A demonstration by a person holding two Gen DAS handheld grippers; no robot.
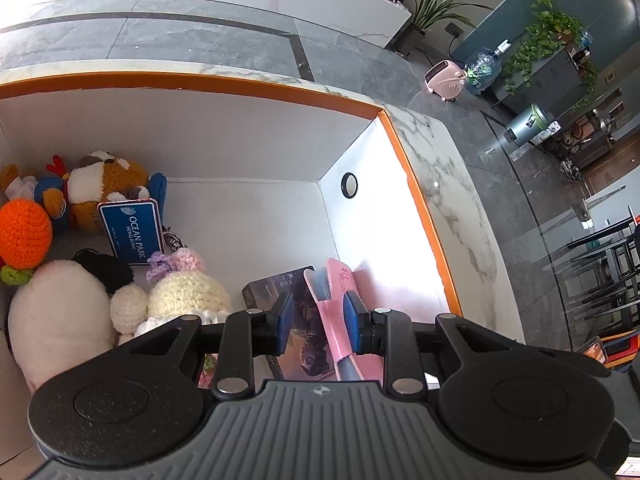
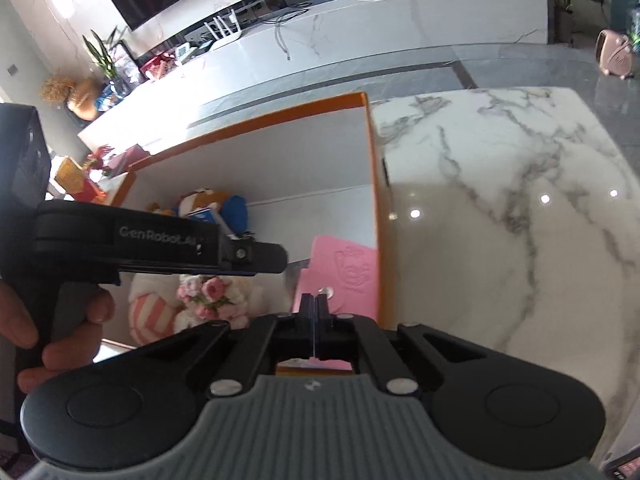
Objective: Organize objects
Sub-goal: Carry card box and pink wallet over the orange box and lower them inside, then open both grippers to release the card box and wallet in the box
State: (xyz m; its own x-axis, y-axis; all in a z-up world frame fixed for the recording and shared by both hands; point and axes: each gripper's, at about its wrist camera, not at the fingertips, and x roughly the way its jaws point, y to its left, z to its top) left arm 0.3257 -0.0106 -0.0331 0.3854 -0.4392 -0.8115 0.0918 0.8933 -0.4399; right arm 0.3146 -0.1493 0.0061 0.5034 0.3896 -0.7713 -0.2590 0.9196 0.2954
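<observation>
pink booklet (image 1: 340, 292) stands on edge in the orange box (image 1: 416, 200), near right corner, between the spread pads of left tool (image 1: 318, 320) (released, maybe brushing it). right tool (image 2: 315, 312) clenched, empty, just above.

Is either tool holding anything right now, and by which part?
The left tool is open around the pink case in the box, not clamping it. The right tool is shut with nothing visibly between its pads.

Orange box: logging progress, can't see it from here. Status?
Left gripper open, straddling pink case inside orange box. Right gripper shut, empty. Plush toys crowd box's far side.
</observation>
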